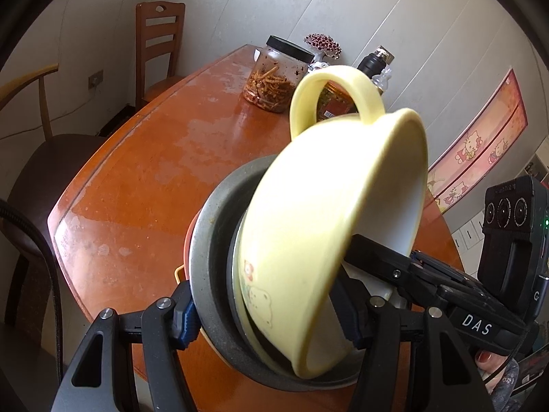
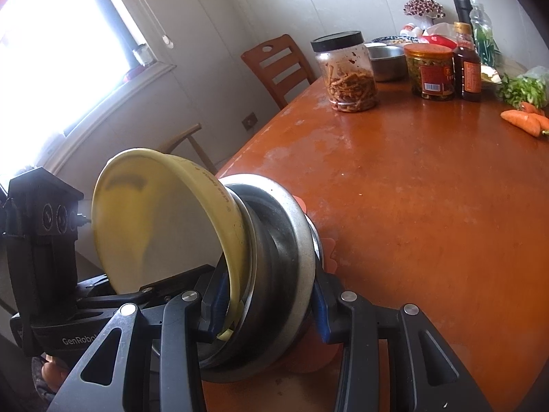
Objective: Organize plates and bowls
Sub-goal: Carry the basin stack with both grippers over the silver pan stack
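Left wrist view: the left gripper and right gripper both pinch a stack of bowls, yellow bowl tilted on top, above the table. Judged mid-carry; next, setting it down level. Jars, carrots stand well apart.

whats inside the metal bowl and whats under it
A yellow bowl sits tilted inside the metal bowl, its rim propped up. Under the metal bowl an orange edge peeks out, most of it covered; the metal bowl's bottom is hidden.
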`<state>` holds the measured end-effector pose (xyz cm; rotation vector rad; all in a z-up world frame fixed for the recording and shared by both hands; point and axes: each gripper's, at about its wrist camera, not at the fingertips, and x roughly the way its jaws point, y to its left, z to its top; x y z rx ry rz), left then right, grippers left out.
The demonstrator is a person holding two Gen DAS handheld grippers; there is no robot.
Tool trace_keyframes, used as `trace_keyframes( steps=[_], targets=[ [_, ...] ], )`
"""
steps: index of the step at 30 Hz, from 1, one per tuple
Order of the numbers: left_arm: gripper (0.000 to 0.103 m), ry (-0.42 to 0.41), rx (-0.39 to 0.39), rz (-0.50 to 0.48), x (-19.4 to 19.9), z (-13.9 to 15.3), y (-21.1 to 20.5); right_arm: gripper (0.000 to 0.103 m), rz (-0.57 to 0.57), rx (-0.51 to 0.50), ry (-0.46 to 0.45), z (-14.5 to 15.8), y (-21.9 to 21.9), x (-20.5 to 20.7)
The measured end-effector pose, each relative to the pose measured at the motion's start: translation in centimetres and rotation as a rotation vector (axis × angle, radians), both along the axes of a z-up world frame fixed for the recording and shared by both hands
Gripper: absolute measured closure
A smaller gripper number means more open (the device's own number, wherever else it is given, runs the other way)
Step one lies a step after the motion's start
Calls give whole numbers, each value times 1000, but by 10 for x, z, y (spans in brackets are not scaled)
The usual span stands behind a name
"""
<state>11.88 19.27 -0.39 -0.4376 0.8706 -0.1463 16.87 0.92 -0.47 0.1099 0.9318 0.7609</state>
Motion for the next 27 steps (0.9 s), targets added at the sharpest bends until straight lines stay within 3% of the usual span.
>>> trace_keyframes(
  steps=[27],
  targets=[
    [40, 5, -16, -7, 8, -3, 4, 58, 12, 10, -1, -2, -1, 4]
  ],
)
